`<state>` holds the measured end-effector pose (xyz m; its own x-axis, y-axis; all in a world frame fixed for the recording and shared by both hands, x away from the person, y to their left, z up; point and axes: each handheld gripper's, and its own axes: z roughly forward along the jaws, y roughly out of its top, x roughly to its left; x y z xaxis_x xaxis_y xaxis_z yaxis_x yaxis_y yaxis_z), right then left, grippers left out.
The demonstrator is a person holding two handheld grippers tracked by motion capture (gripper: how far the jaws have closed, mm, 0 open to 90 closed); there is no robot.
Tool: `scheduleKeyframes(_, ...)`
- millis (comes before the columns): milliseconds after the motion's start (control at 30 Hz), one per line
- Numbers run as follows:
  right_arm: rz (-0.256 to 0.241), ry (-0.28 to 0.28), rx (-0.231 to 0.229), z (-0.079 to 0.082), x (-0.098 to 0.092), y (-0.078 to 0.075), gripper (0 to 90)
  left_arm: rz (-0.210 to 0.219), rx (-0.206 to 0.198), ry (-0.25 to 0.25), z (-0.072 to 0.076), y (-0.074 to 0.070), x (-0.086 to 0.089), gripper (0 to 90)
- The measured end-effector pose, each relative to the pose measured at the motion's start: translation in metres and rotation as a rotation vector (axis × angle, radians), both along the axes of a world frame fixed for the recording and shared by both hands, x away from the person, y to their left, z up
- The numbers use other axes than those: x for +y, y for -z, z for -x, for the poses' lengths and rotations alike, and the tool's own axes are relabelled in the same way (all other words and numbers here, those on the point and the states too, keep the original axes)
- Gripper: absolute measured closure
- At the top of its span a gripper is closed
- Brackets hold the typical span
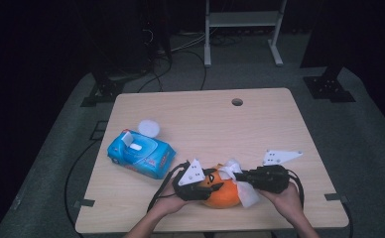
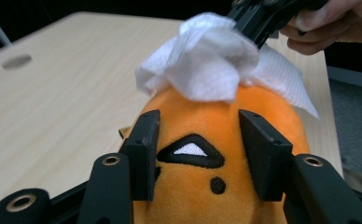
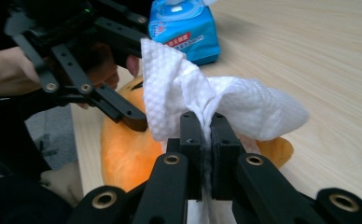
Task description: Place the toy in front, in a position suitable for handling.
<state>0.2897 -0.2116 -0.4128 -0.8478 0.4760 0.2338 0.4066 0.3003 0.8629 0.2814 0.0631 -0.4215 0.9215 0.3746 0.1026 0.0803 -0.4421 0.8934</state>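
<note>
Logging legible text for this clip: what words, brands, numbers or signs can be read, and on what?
Blue wet-wipe pack: red band with white characters, too blurred to read; round emblem beside it, unreadable.
Same pack from the high view: print too small to read.
Orange plush toy: stitched face marks, no text.
White wipe: no text.

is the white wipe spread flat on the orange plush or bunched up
Bunched up. The white wipe is gathered into folds, pinched between the shut jaws of the right gripper and pressed onto the top of the orange plush toy.

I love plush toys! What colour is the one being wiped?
Orange plush toy, clearest in the left gripper view.
</note>
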Motion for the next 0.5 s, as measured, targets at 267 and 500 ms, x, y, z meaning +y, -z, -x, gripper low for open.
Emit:
scheduleKeyframes(267,0.048,-0.001,0.000,-0.001,0.006,0.005,84.9,-0.005,-0.002,-0.010,-0.002,0.003,0.001,38.0)
scheduleKeyframes(500,0.088,-0.022,0.051,-0.006,0.005,0.018,85.4,-0.028,-0.004,0.001,0.000,0.009,0.003,40.5)
